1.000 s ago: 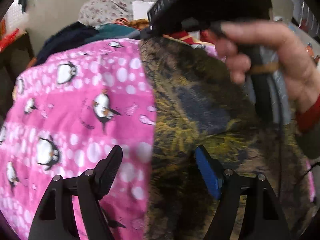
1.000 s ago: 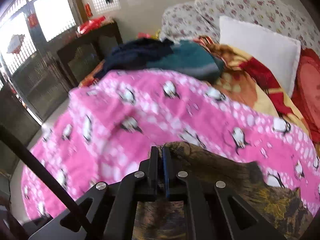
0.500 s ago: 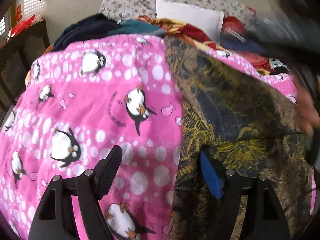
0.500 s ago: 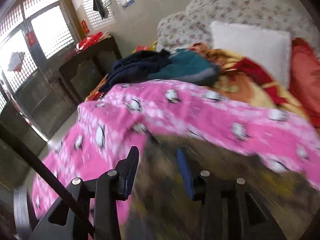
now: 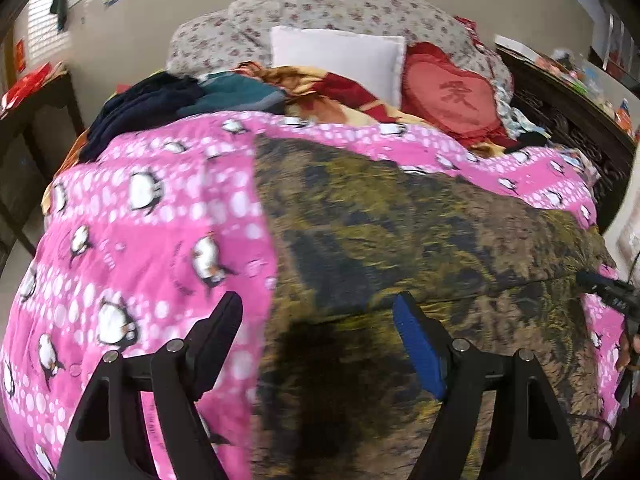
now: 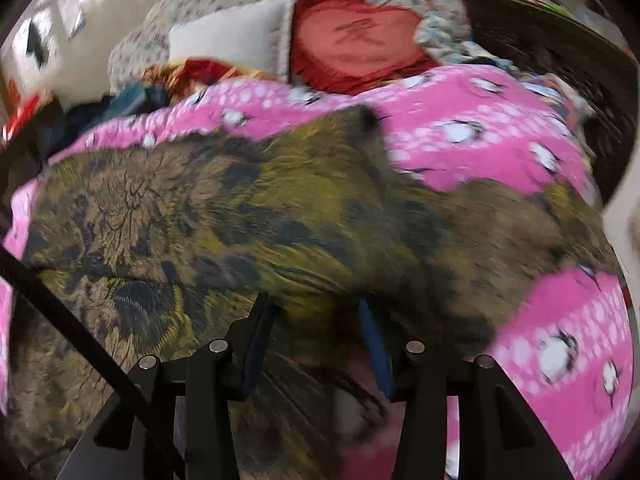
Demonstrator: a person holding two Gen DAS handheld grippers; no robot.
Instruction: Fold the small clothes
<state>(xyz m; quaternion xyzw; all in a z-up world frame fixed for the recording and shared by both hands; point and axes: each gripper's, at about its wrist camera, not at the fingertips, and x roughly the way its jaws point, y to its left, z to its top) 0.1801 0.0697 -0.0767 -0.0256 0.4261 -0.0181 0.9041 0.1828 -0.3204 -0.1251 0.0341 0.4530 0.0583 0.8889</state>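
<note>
A brown, yellow and black patterned garment (image 5: 400, 240) lies spread flat on a pink penguin blanket (image 5: 140, 240), its far part folded over so a fold edge runs across it. My left gripper (image 5: 316, 320) is open and empty, held above the garment's near left edge. My right gripper (image 6: 316, 320) is open and empty, low over the garment (image 6: 240, 220); that view is blurred. The right gripper's tip also shows at the right edge of the left wrist view (image 5: 612, 292).
At the bed's head lie a white pillow (image 5: 340, 56), a red heart cushion (image 5: 452, 96), a floral quilt (image 5: 320, 12) and a pile of dark blue and teal clothes (image 5: 180, 100). A dark wooden table (image 5: 24, 128) stands left; dark carved furniture (image 5: 560, 120) right.
My right gripper opened, let go of the garment's corner and swung back to the near right. My left gripper drew back and up. The garment now lies folded over.
</note>
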